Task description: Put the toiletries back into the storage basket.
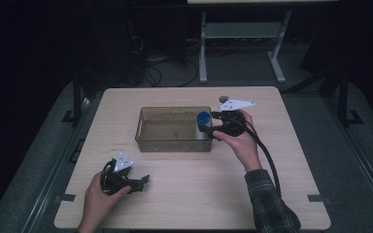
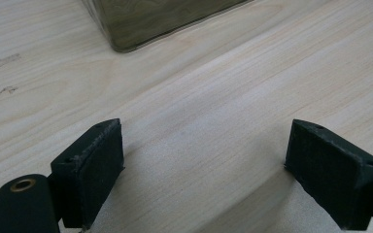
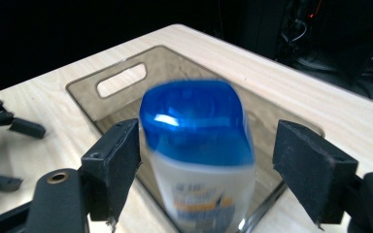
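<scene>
Blue-capped bottle (image 3: 199,160) stands in the bin (image 1: 145,127) between the wide-open right gripper (image 3: 206,165): draw straight back.

I note each black claw (image 1: 141,180) carries a grey three-cornered plate (image 1: 123,163); right claw (image 1: 212,127) trails a thick black cable (image 1: 267,158); plaid sleeve (image 1: 269,204) on right arm.

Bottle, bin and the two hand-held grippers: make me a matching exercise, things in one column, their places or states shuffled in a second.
Things:
1. bottle
2. bin
3. left hand-held gripper
4. right hand-held gripper

Places or states:
A. smoky see-through, mid-table
B. blue cap, standing at the bin's right end
C. open, jaws either side of the bottle
D. open, resting low at the table's near left

Pairs: 1-B, 2-A, 3-D, 4-C
</scene>
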`<act>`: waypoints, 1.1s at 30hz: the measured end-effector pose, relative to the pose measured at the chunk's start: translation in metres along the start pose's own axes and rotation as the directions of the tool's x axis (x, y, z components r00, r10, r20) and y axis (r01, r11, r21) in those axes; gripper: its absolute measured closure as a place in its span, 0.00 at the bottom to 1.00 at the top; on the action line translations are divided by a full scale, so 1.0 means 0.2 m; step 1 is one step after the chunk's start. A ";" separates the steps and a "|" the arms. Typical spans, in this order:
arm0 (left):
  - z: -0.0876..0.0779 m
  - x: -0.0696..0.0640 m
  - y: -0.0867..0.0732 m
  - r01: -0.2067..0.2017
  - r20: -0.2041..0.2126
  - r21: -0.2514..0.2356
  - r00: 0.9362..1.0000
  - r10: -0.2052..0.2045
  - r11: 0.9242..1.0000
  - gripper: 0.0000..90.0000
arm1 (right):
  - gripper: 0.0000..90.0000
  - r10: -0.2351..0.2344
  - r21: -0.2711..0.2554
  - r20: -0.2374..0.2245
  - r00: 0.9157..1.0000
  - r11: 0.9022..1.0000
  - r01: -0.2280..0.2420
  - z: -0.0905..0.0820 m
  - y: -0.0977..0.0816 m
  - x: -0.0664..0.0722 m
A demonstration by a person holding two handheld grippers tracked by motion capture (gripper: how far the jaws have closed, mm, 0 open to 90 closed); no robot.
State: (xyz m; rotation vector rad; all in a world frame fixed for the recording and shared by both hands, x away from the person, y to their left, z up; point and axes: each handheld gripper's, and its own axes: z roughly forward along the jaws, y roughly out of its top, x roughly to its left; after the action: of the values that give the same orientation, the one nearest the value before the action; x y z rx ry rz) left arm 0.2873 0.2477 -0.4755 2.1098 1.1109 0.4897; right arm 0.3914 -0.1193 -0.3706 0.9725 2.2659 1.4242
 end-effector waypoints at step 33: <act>0.00 0.00 0.00 0.001 -0.001 -0.001 1.000 -0.001 1.000 0.14 | 0.28 0.049 0.086 0.102 0.994 0.995 -0.058 -0.35 -0.48 -0.05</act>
State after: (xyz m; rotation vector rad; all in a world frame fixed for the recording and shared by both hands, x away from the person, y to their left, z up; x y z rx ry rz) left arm 0.2872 0.2477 -0.4757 2.1078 1.1119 0.4907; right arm 0.3224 -0.2007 -0.4230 1.1134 2.2626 1.2747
